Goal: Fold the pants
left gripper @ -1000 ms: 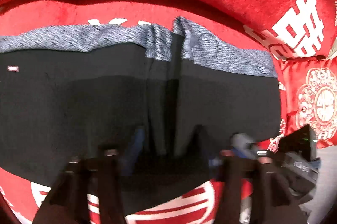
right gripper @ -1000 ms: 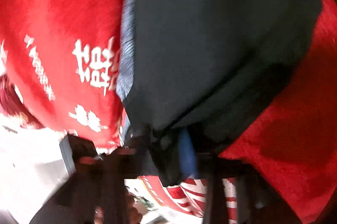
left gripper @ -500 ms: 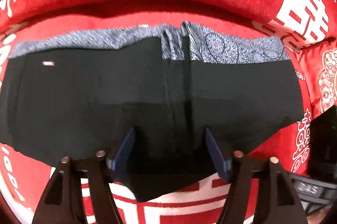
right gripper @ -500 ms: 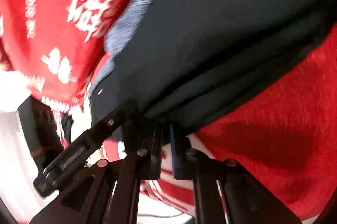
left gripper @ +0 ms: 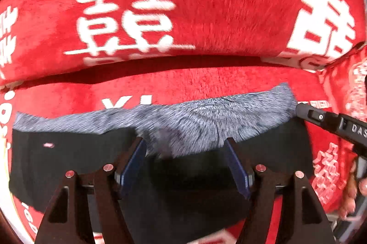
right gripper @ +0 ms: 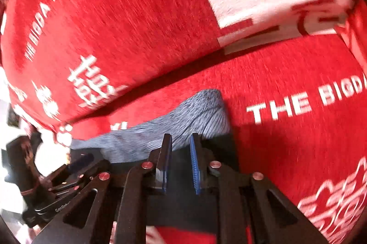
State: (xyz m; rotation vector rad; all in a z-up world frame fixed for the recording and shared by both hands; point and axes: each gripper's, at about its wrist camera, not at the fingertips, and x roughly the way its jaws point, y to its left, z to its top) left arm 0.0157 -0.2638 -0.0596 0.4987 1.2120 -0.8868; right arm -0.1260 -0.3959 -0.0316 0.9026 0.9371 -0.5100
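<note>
Left gripper [left gripper: 185, 159]: seen spread wide above the pants [left gripper: 68, 163], nothing pinched between the blue pads [left gripper: 133, 166]; no motion in the jaws lately.
Right gripper [right gripper: 181, 152]: a narrow gap is shown between the pads, and the jaws have just been opening; no cloth is seen between them.
Pants: laid folded on the red seat [left gripper: 206, 83], black fabric nearest, the grey patterned waistband [left gripper: 206, 120] along the far edge.
Edges: the waistband edge is ragged and bumped in the middle; the right corner lies just beside the right gripper's dark body.
Open room: bare red seat is left beyond the waistband, up to the back cushion [left gripper: 218, 3].
Surface: red plush with white characters and "THE BIGDAY" lettering [right gripper: 298, 104].
Hidden: the near hem is covered by the gripper frames; both views are blurred; bright clutter at the right view's left edge cannot be made out.
</note>
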